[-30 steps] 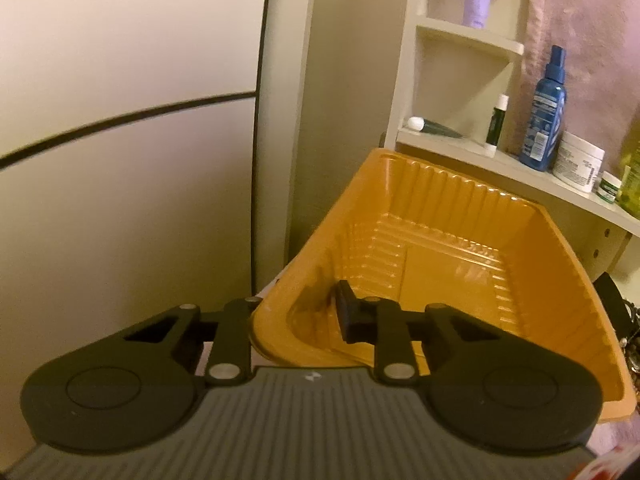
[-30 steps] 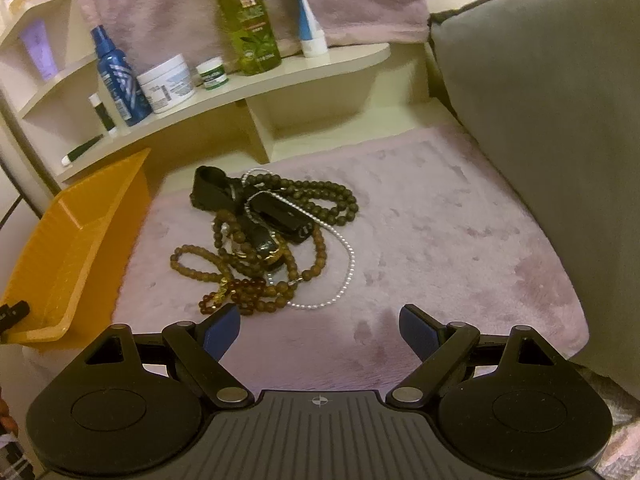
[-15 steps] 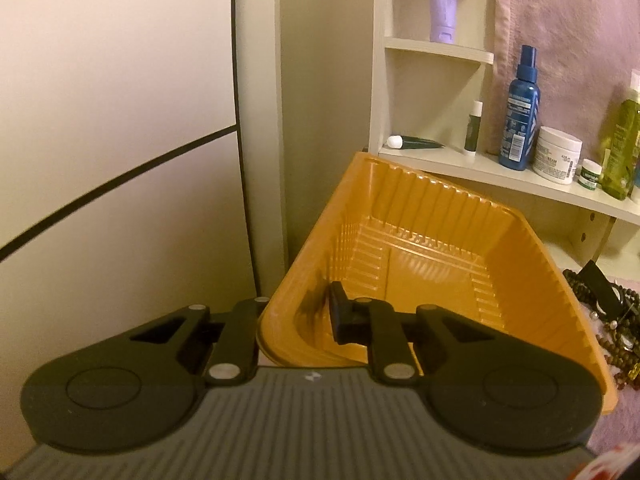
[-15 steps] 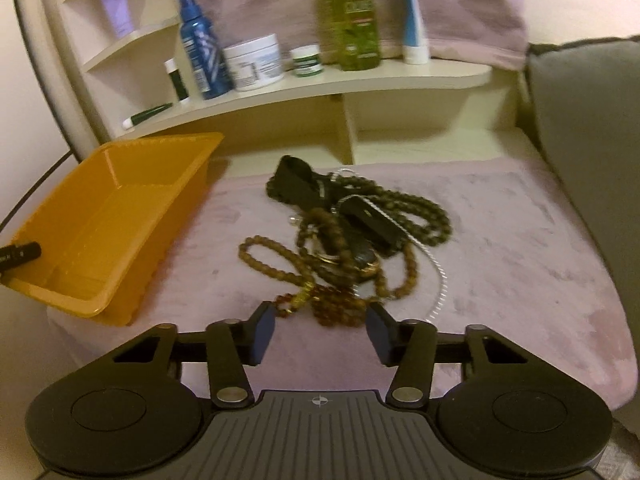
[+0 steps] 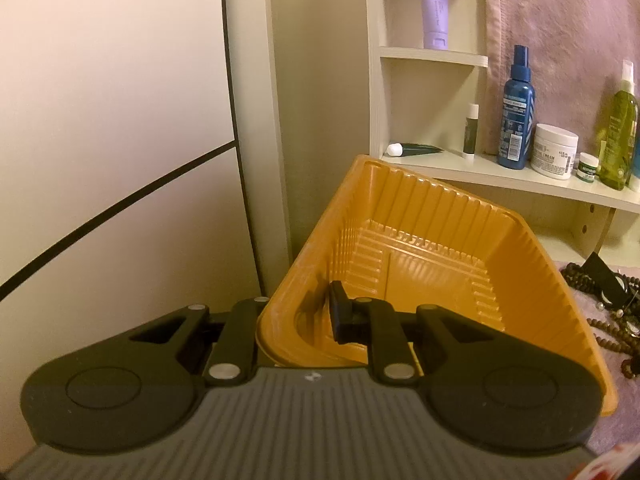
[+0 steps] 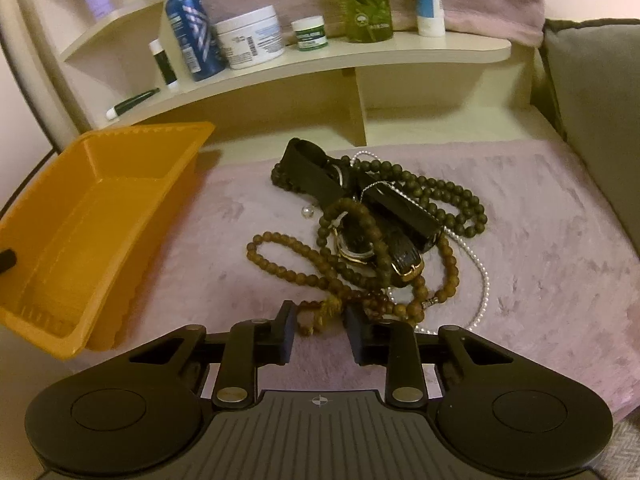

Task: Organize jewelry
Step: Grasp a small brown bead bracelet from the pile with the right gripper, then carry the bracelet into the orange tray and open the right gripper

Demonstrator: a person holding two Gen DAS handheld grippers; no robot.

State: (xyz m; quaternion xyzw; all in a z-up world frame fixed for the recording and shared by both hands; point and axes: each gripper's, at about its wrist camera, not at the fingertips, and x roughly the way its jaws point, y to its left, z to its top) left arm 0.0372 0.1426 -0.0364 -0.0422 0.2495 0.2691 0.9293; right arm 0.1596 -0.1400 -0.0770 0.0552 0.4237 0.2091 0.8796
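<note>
An orange plastic tray (image 5: pixel 532 280) sits at the left of a pink plush mat; it also shows in the right wrist view (image 6: pixel 100 168). My left gripper (image 5: pixel 296 320) is shut on the tray's near corner, one finger inside the wall, one outside. A tangled pile of jewelry (image 6: pixel 372 232) lies mid-mat: brown bead strands, dark bead strands, a pearl string, black-strapped watches. My right gripper (image 6: pixel 320 336) is low over the pile's near edge, jaws partly closed around the amber bead tassel (image 6: pixel 320 314), not clamped on it.
A cream shelf unit (image 6: pixel 304 60) stands behind the mat with a blue spray bottle (image 6: pixel 188 24), a white jar, a small green jar and a green bottle. A grey cushion (image 6: pixel 596 92) borders the right. A pale wall panel (image 5: pixel 112 120) is left of the tray.
My right gripper moved forward and down to the pile and its jaws narrowed around the near beads. The left gripper kept its hold on the tray, swinging slightly.
</note>
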